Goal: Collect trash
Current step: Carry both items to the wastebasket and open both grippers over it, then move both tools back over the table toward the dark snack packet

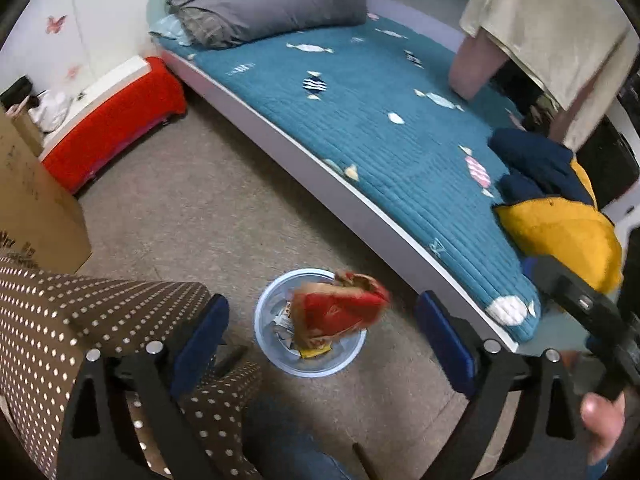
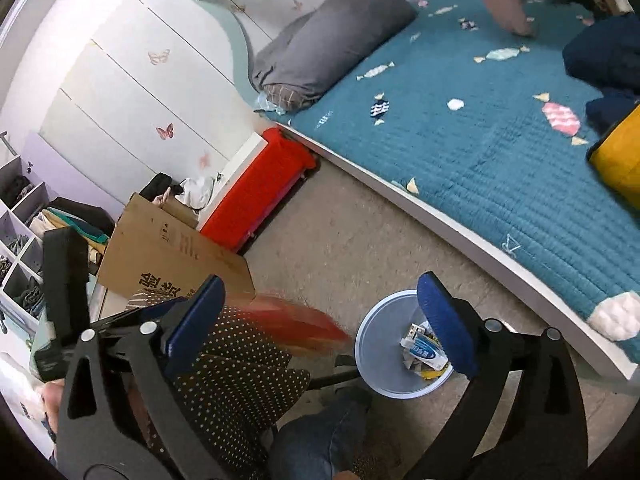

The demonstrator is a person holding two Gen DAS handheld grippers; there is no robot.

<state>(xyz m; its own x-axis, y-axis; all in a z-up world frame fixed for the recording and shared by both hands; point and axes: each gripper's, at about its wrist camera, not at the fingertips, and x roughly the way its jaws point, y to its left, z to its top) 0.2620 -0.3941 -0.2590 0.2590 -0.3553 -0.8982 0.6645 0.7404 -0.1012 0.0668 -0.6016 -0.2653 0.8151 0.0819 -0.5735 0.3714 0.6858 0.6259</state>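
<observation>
Item: red snack wrapper (image 1: 340,308), lower centre of frame, blurred, over the blue bin (image 1: 264,320). We judge it light, crinkly, slippery; pinch a crumpled fold. Left hand-held gripper (image 1: 322,328) and right hand-held gripper (image 2: 320,320): both spread, empty.

The bin (image 1: 310,364) stands on the floor (image 1: 224,216) just before the bed (image 1: 380,120), with wrappers (image 2: 424,350) lying in it. A snack bag (image 1: 340,312) is in the air above the bin, a dotted cushion (image 1: 60,320) to its left. A cardboard box (image 2: 172,252) stands left of the cushion, a pillow (image 1: 268,4) on the bed's far end.
</observation>
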